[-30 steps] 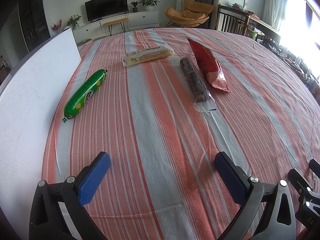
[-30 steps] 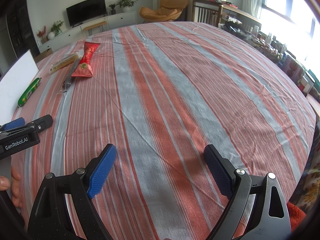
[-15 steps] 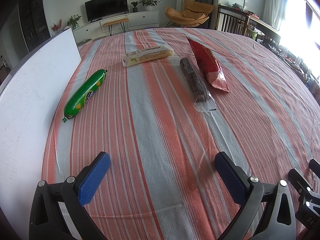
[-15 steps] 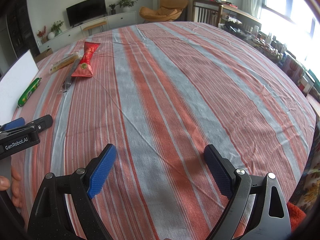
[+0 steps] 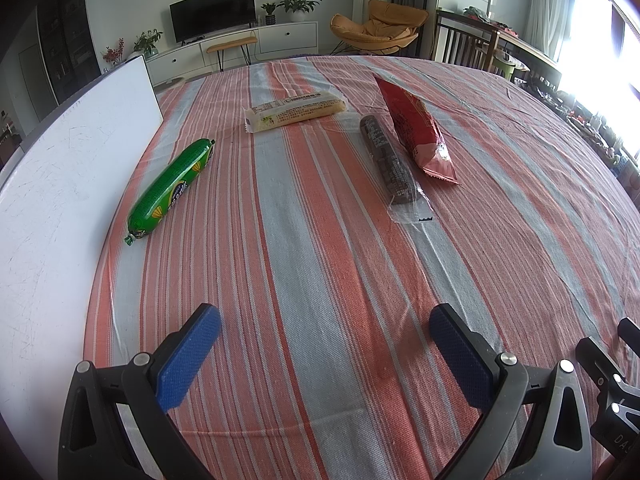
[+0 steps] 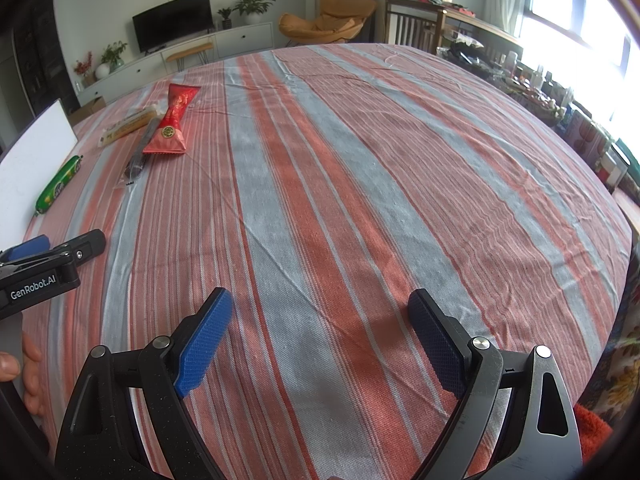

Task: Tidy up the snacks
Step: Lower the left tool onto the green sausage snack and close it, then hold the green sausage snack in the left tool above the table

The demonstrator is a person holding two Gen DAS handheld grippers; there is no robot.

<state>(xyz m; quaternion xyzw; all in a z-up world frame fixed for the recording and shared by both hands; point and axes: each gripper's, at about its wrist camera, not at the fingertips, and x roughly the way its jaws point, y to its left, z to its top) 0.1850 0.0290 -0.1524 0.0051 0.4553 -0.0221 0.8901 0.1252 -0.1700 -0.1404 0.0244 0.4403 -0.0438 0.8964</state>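
Jaws wide on both the left gripper (image 5: 325, 354) and right gripper (image 6: 320, 338), holding nothing.
Striped desk (image 5: 320, 240) carries four snacks beside a white board (image 5: 60, 184); living room behind.

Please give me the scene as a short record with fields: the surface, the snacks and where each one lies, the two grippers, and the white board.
surface: striped tablecloth
green sausage: beside white board
pale yellow packet: far, middle
dark cookie roll: beside the red bag, clear wrapper
red bag: right of the roll
left gripper: open, holds nothing
right gripper: open, holds nothing
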